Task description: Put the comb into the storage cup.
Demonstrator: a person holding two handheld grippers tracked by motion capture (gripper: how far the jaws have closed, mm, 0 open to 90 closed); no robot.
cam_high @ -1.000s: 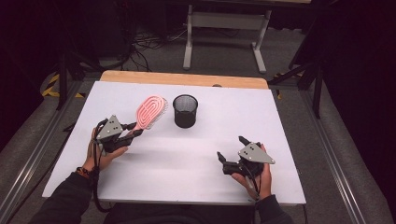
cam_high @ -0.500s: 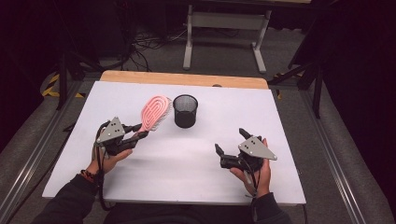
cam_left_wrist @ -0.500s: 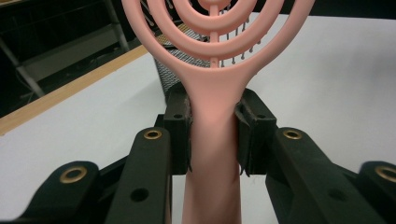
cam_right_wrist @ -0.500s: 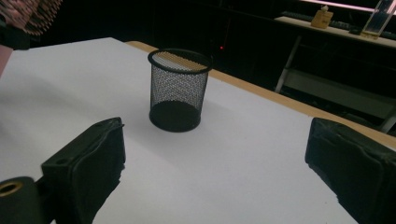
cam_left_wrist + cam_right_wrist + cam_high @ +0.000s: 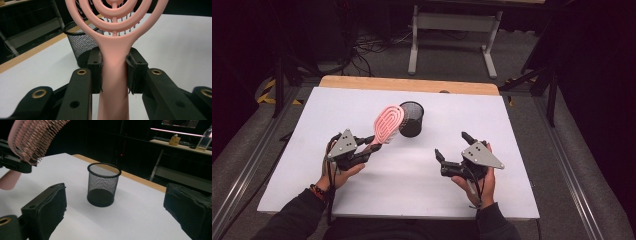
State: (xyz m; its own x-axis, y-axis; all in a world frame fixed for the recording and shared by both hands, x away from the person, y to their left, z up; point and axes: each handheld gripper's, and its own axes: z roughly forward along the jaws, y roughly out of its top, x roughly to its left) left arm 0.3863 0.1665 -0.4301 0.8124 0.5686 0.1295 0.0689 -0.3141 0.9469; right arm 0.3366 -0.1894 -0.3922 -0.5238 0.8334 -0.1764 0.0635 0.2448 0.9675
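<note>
Brush (image 5: 388,124): I have its handle clamped in the left gripper (image 5: 368,148), head raised beside the cup (image 5: 412,119) (black mesh). Right gripper (image 5: 451,154) jaws apart, empty.

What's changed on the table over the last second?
The left claw, shut on the pink hairbrush, has lifted it off the table and tipped its head up toward the black mesh cup. The cup stayed put; the right claw remains open and empty.
</note>
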